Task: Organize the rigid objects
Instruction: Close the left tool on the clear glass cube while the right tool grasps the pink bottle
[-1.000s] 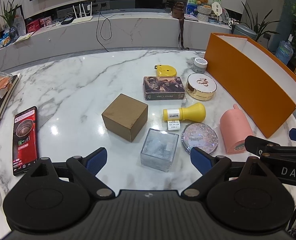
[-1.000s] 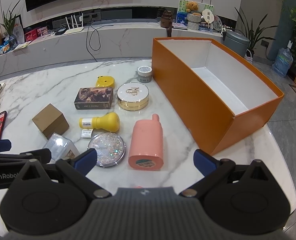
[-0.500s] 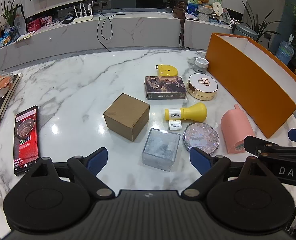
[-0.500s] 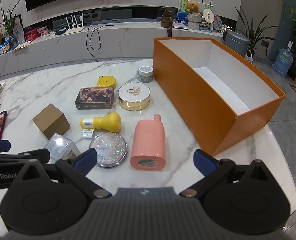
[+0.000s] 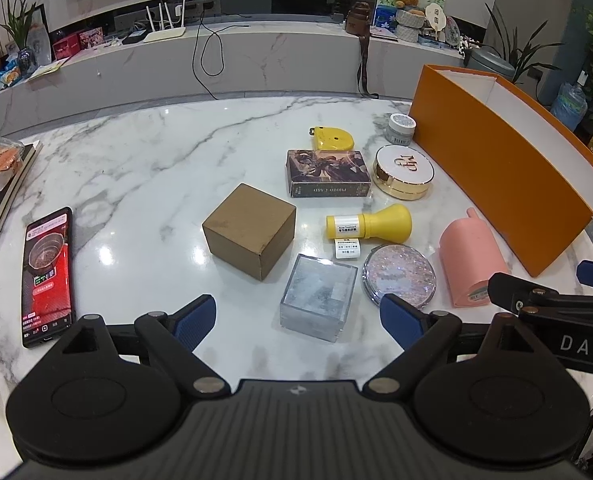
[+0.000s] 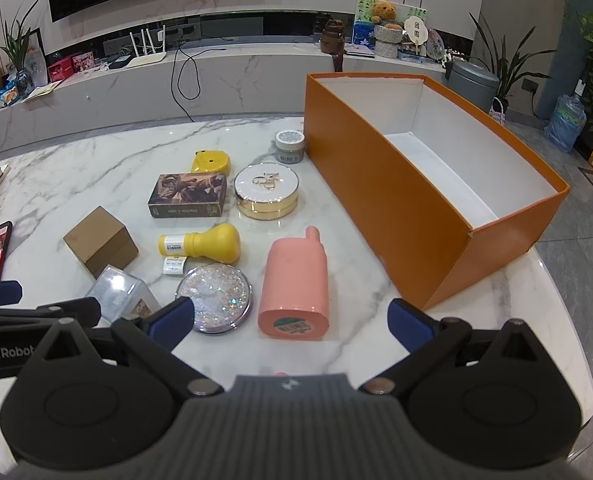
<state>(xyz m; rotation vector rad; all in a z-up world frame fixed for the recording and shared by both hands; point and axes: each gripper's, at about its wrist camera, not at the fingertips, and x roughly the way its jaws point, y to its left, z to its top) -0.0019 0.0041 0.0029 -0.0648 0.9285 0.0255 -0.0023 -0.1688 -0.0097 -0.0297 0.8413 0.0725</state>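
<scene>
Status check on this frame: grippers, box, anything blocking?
Left gripper open, empty, above clear cube. Right gripper open, empty, facing pink bottle. Orange box open, nothing visible inside; items on marble table. Nothing blocking.

The right gripper (image 6: 290, 320) hangs over the marble table (image 6: 96, 168) with its blue-padded fingers (image 6: 410, 322) spread wide and nothing between them. Just ahead lies a pink bottle (image 6: 295, 286) on its side, base toward the camera, with a glittery round compact (image 6: 215, 298) beside it. A yellow bottle (image 6: 204, 245), a gold-rimmed cushion compact (image 6: 266, 191) and a brown cardboard cube (image 6: 100, 241) lie farther off. An open orange box (image 6: 392, 200) stands to the right, its white inside bare
</scene>
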